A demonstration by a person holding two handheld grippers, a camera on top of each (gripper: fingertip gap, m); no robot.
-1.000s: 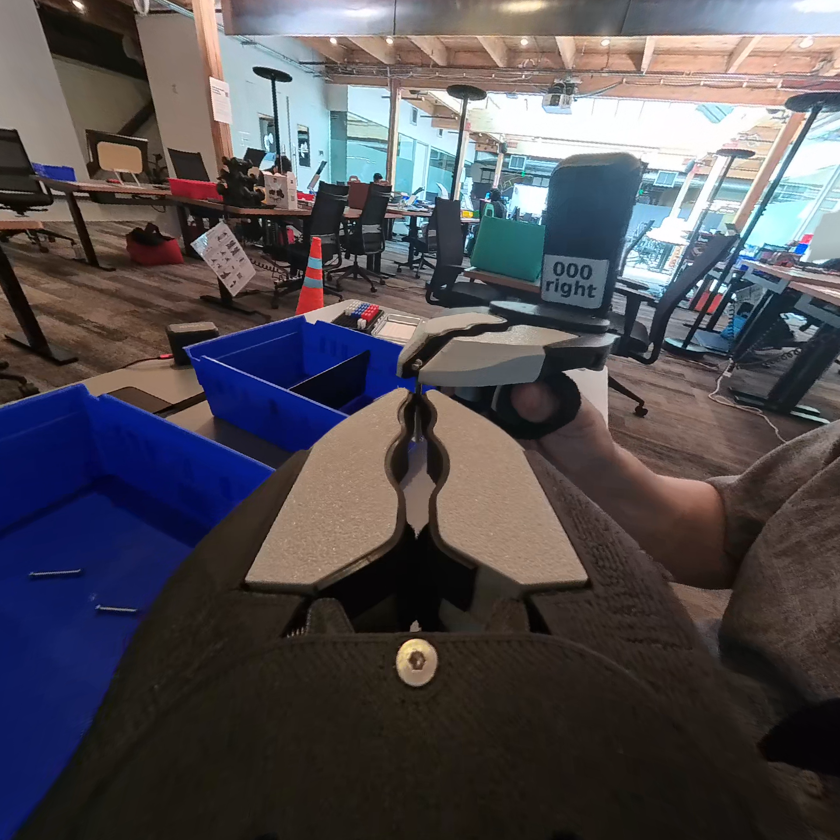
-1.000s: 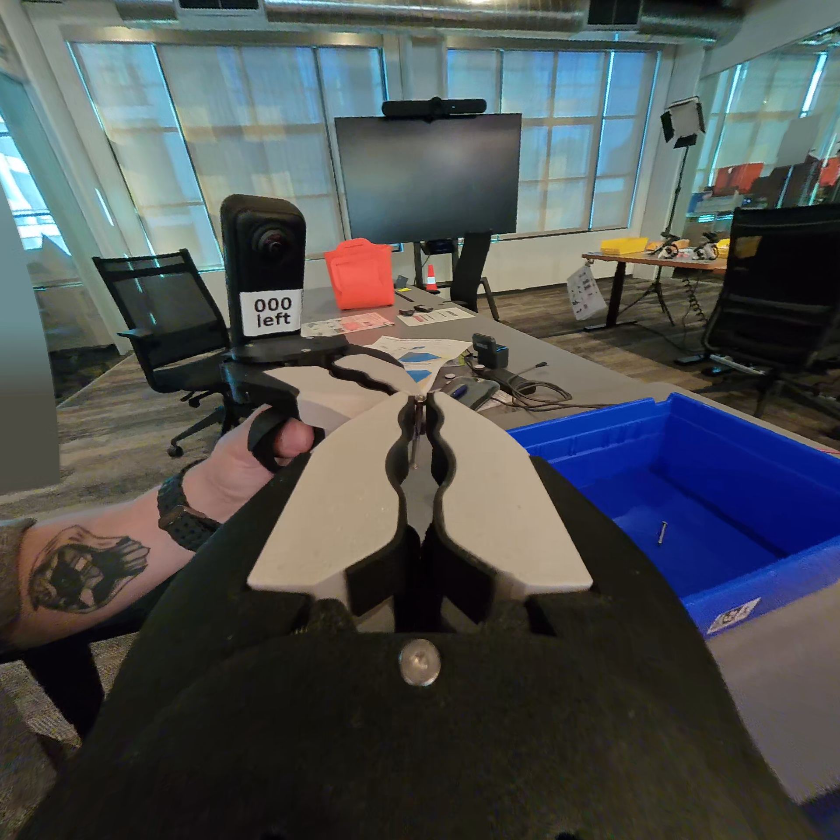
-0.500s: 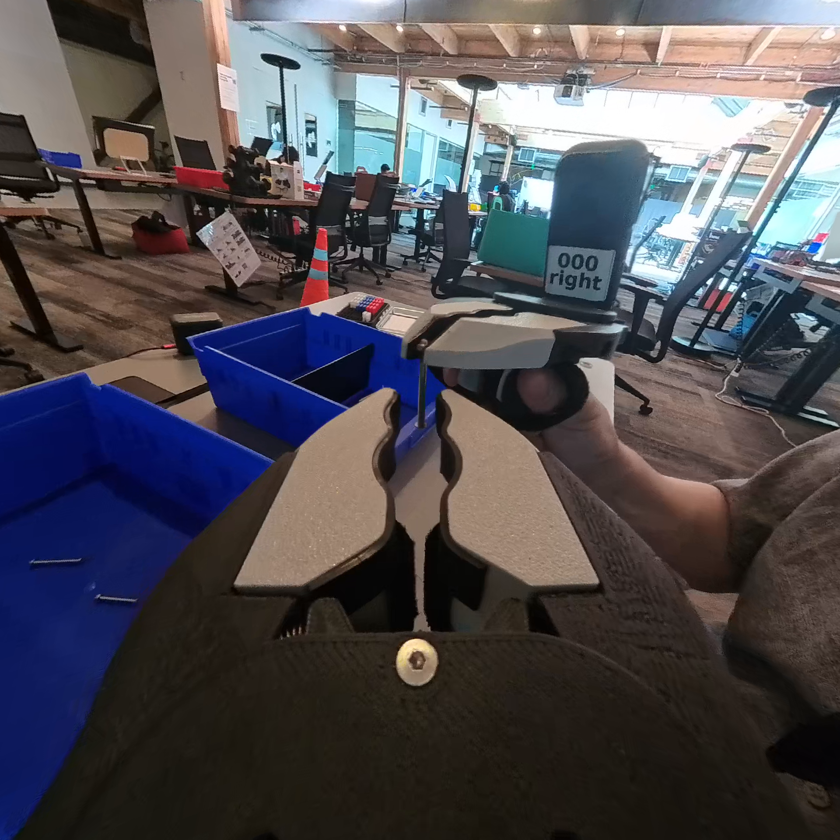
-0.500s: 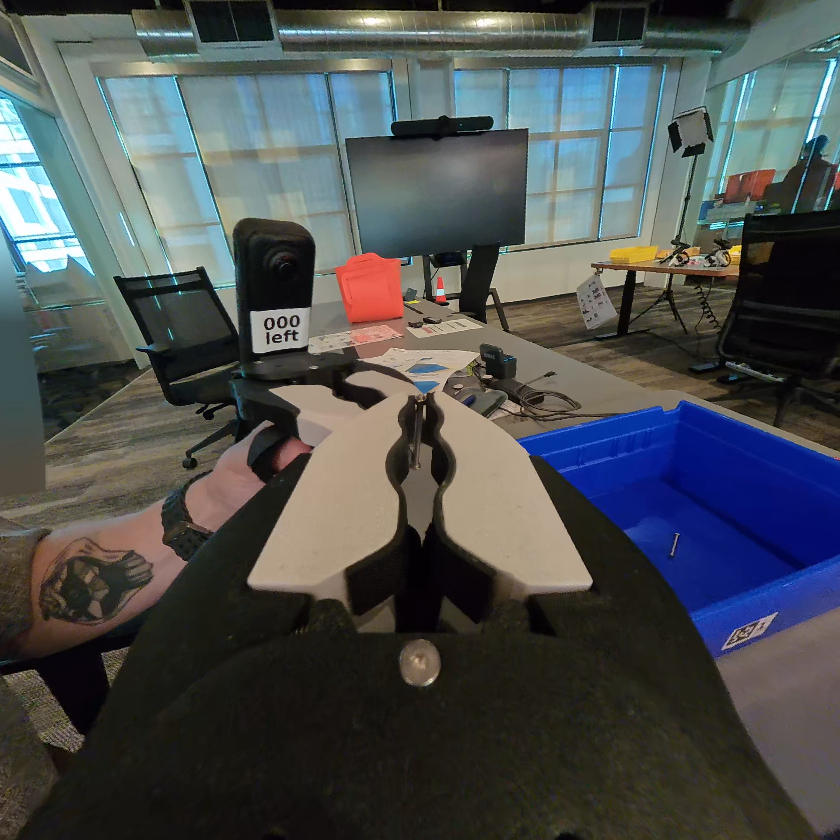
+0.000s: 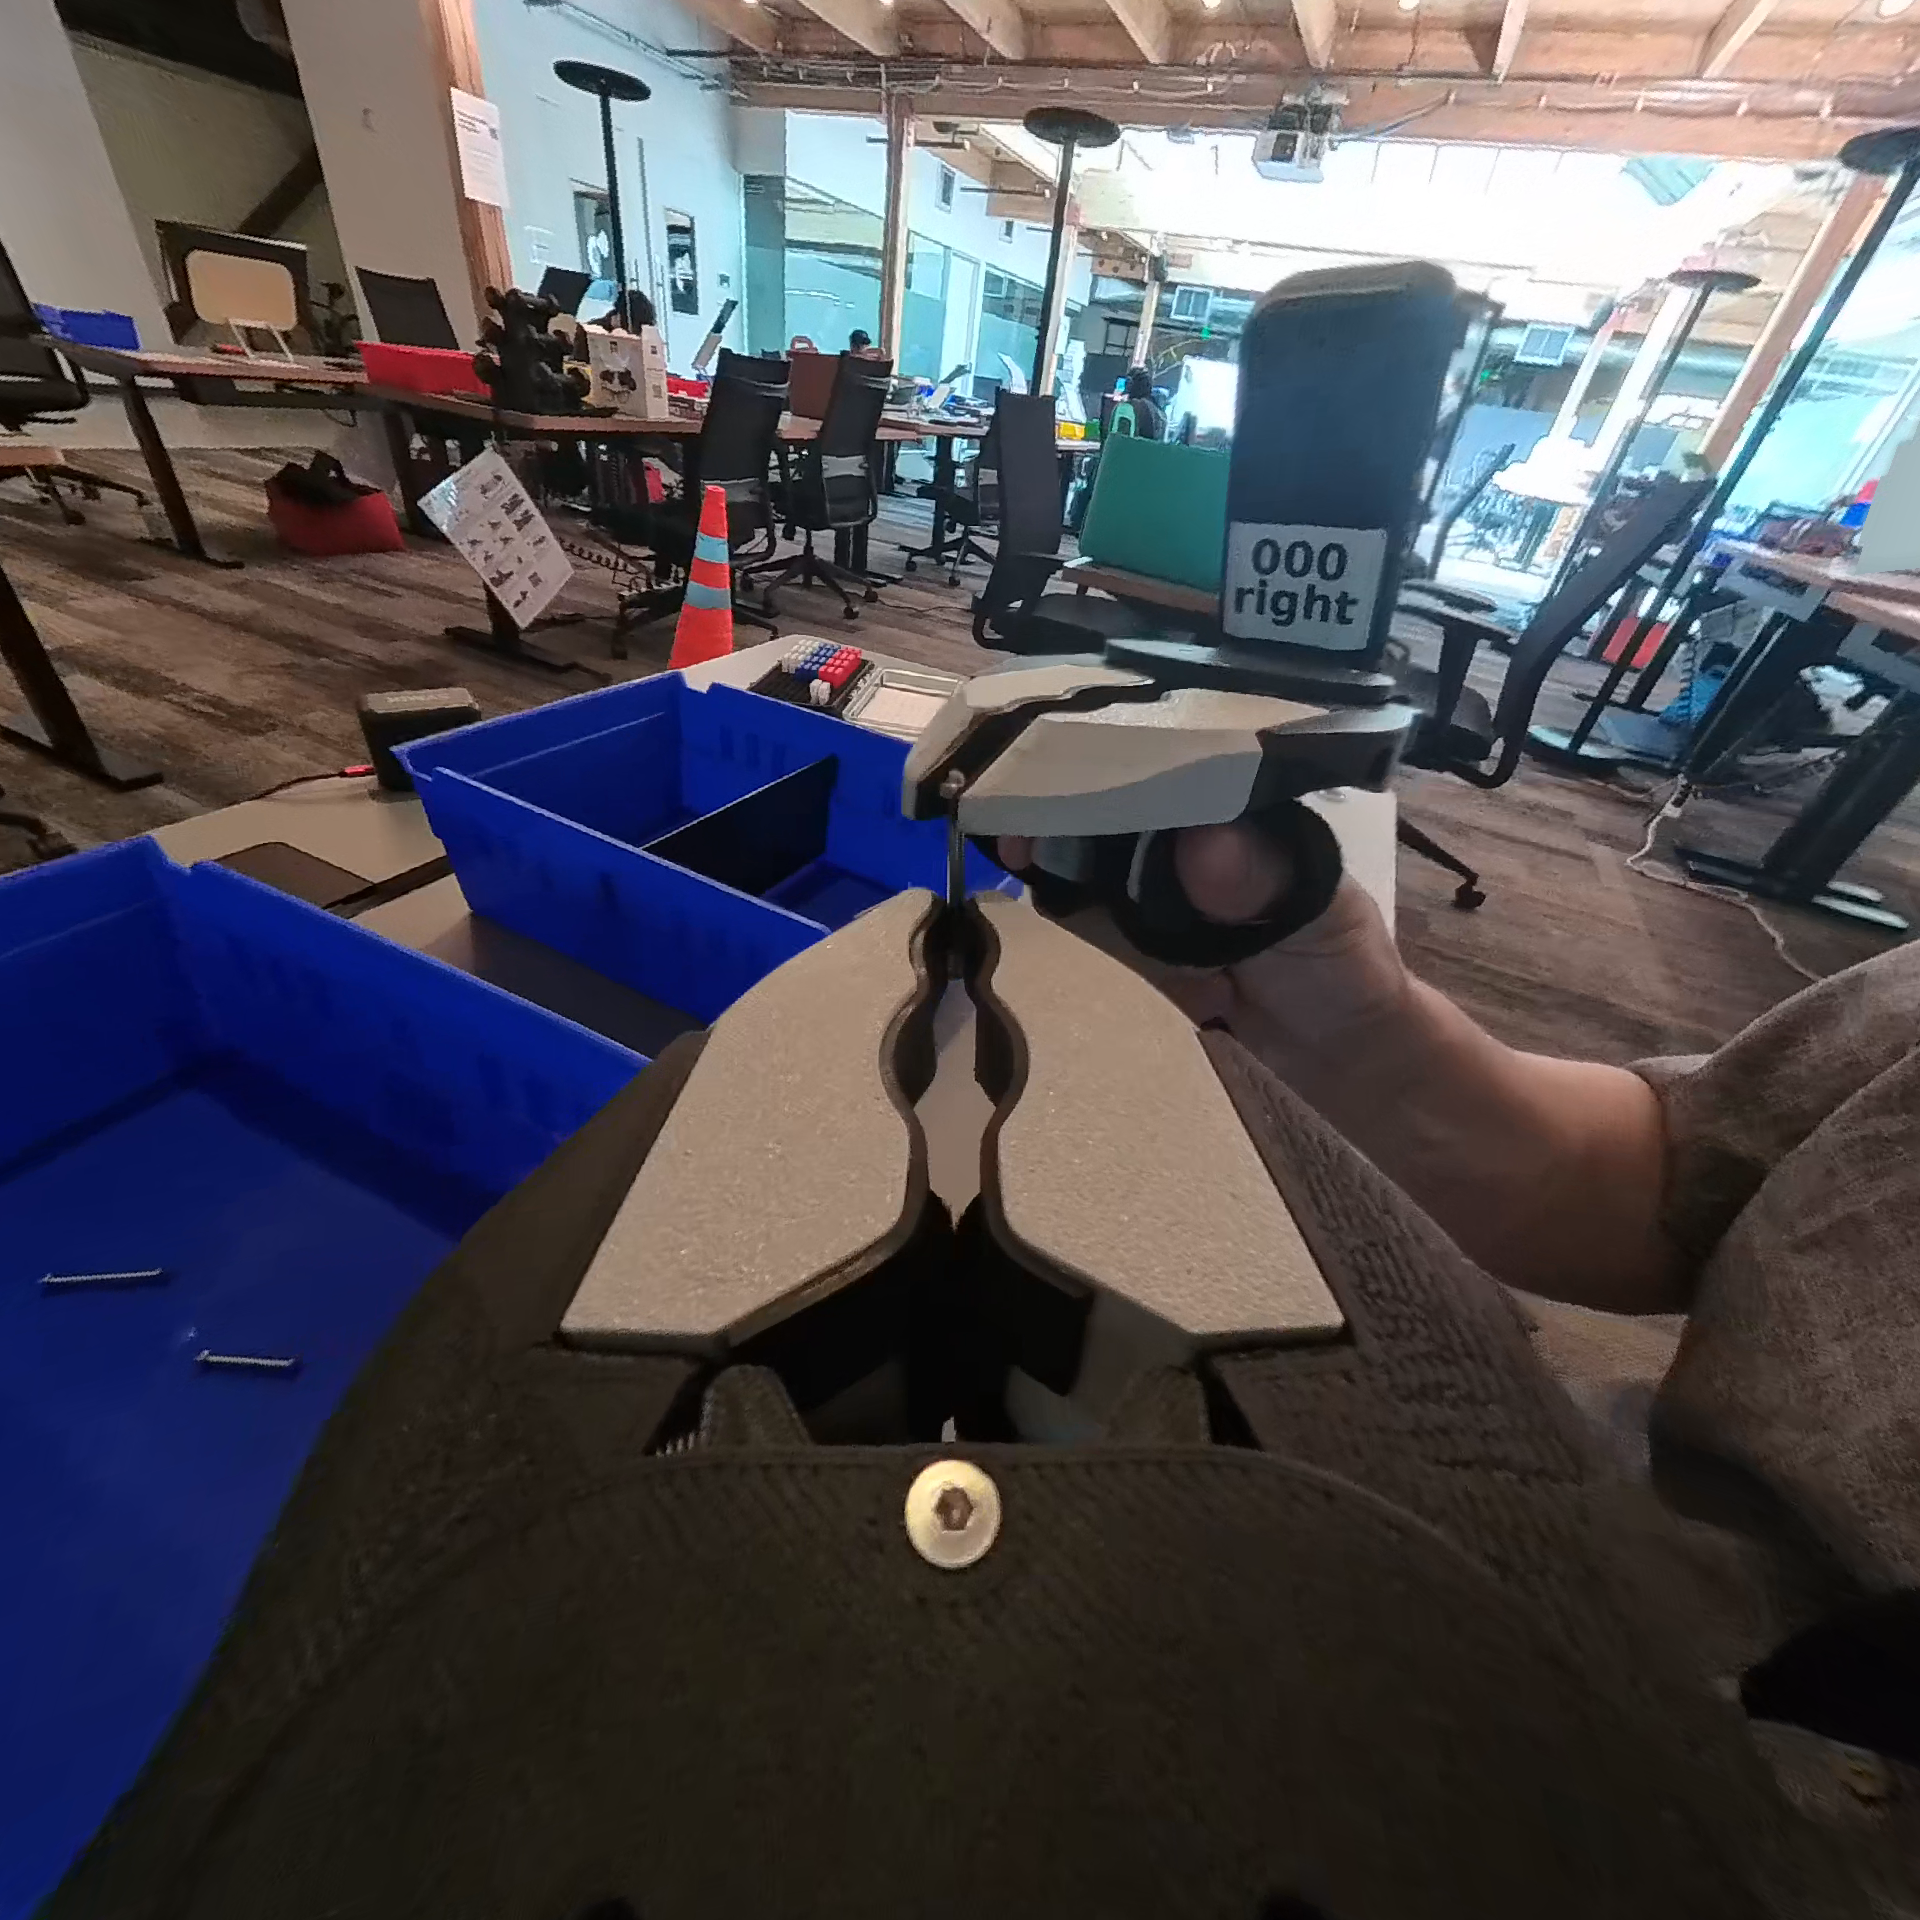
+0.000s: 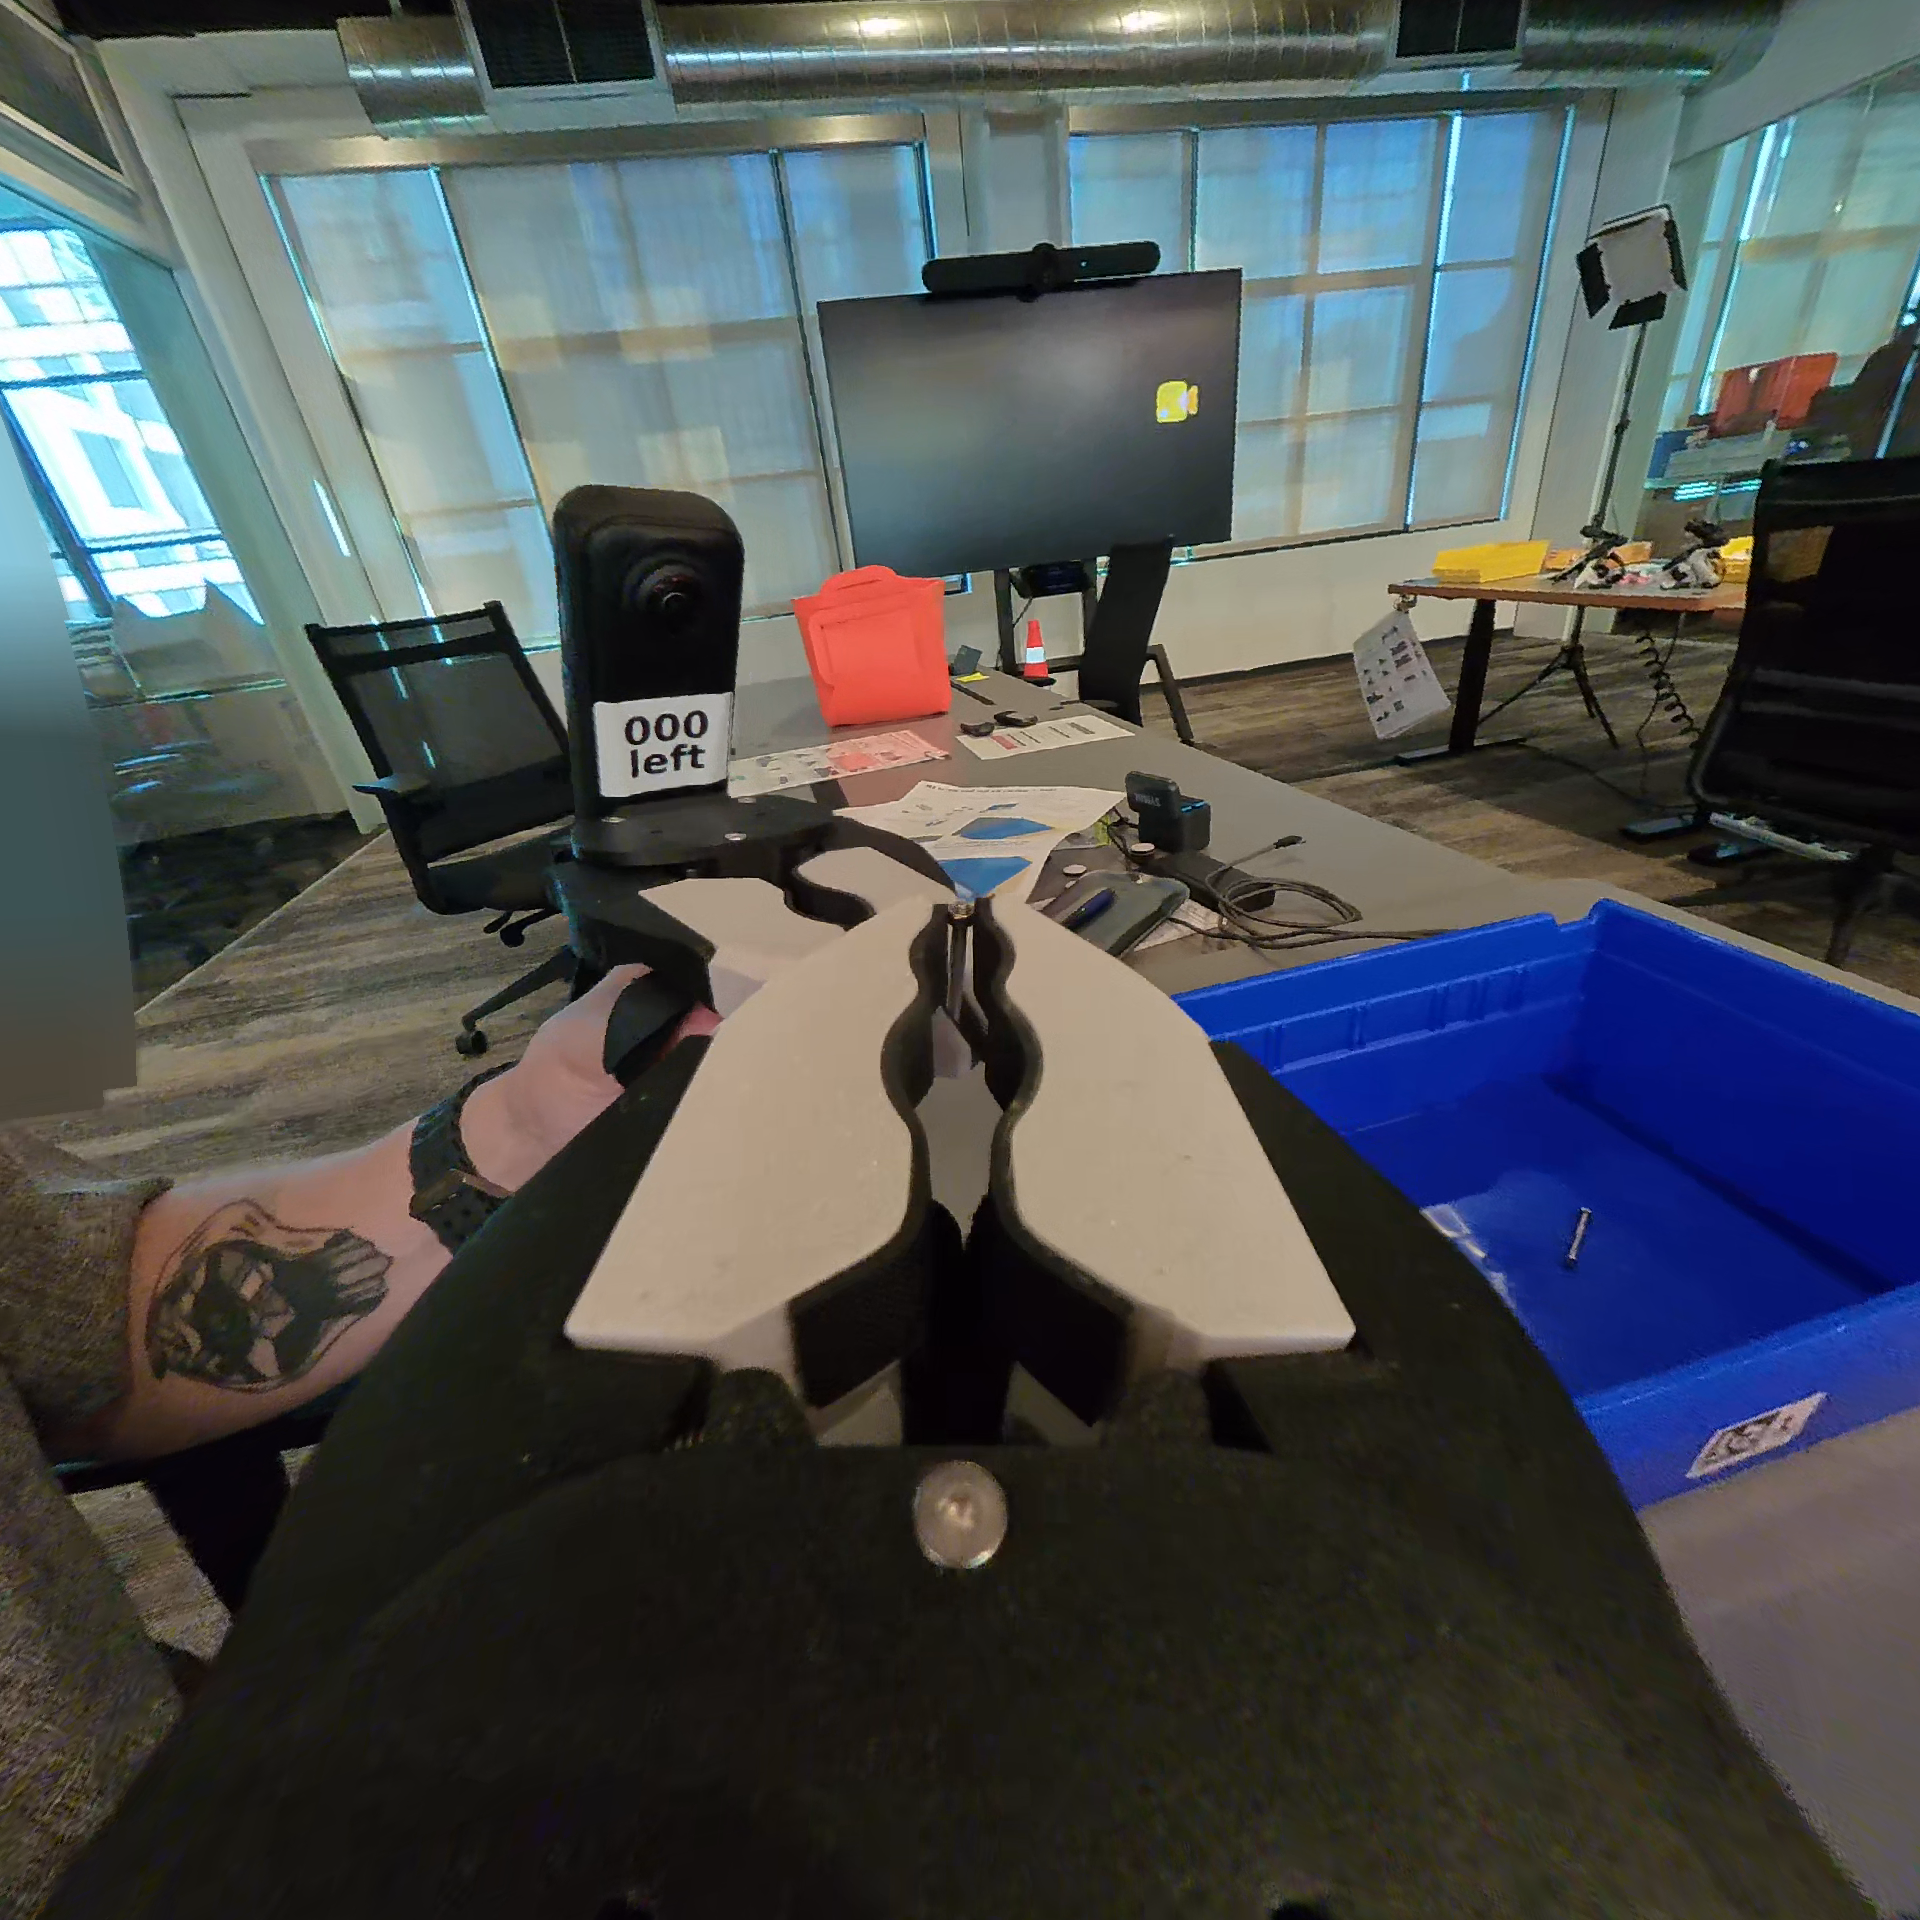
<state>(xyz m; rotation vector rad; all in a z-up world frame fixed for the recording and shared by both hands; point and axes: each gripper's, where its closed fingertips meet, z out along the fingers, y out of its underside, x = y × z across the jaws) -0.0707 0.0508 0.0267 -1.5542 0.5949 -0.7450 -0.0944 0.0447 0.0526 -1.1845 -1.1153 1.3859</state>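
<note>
Left gripper, grey-plated: jaws closed on lower end of thin upright metal screw. Right gripper: jaws clamped on same screw near its head — tips of both tools meeting above grey surface. White printed label on black camera block of each tool. Large blue plastic bin just beside, two loose screws inside.

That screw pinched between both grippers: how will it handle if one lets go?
The thin metal screw is probably stiff and light. The left gripper and right gripper each pinch only a short end at their tips, so it may pivot or slip. With its round shaft, it would likely roll if dropped.
</note>
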